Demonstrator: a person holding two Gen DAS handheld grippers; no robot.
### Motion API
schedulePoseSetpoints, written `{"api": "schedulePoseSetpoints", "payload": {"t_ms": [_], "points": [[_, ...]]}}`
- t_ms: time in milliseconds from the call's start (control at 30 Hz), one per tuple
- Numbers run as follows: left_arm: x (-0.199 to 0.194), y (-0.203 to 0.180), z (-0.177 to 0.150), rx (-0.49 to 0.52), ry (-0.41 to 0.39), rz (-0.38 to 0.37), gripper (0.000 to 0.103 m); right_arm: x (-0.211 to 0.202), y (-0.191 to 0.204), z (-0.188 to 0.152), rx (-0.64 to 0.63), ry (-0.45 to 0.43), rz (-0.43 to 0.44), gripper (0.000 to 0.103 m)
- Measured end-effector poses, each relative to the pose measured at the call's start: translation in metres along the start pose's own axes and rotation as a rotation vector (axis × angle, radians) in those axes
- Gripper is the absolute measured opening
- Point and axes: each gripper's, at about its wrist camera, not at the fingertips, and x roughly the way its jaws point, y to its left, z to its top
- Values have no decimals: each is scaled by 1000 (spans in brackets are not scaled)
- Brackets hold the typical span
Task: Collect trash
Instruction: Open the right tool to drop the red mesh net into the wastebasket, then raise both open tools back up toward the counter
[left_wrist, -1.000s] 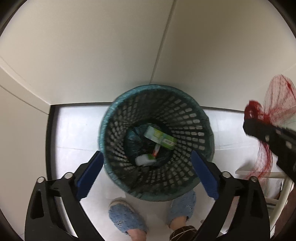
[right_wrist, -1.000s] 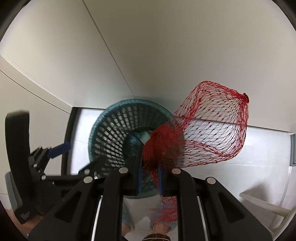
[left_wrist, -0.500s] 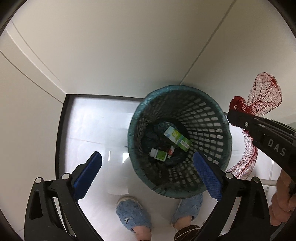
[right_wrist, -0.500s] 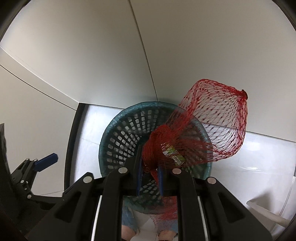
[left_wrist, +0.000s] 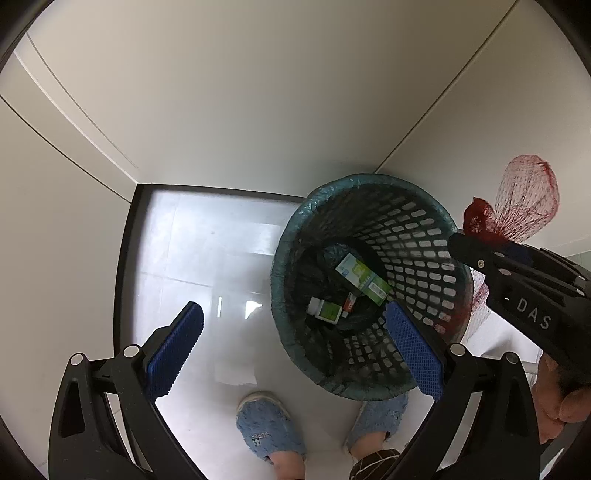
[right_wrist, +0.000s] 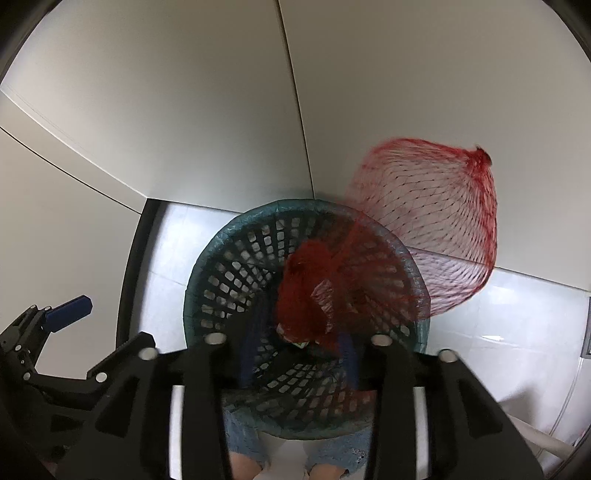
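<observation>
A teal perforated waste basket stands on the white floor in a corner; it also shows in the right wrist view. Inside lie a green-and-white carton and a small white bottle. My right gripper is above the basket, its jaws now parted, with the red mesh net bag still bunched between them and billowing up to the right. In the left wrist view the bag sits at the right gripper's tip. My left gripper is open and empty, left of the basket.
Pale walls meet in a corner behind the basket. A dark baseboard runs along the left. The person's feet in blue slippers stand just in front of the basket. A white piece of furniture is at the lower right.
My right gripper's jaws have parted from their tight hold on the red net bag, over the basket. My left gripper has swung further left, so the basket sits further right in its view.
</observation>
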Motion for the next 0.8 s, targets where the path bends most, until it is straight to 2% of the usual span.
{"api": "schedulePoseSetpoints", "payload": {"t_ms": [167, 233, 367, 600, 800], "points": [[-1, 2, 1, -14, 4, -3, 97, -2, -3, -1, 21, -9, 9, 63], [-1, 3, 1, -20, 4, -2, 97, -4, -5, -2, 24, -14, 4, 74], [-5, 3, 2, -17, -1, -4, 97, -9, -10, -3, 41, -14, 1, 77], [-27, 0, 6, -9, -12, -16, 96, -39, -14, -4, 59, -51, -32, 91], [-77, -6, 16, 8, -52, -38, 97, -104, -12, 0, 54, -115, -63, 95]]}}
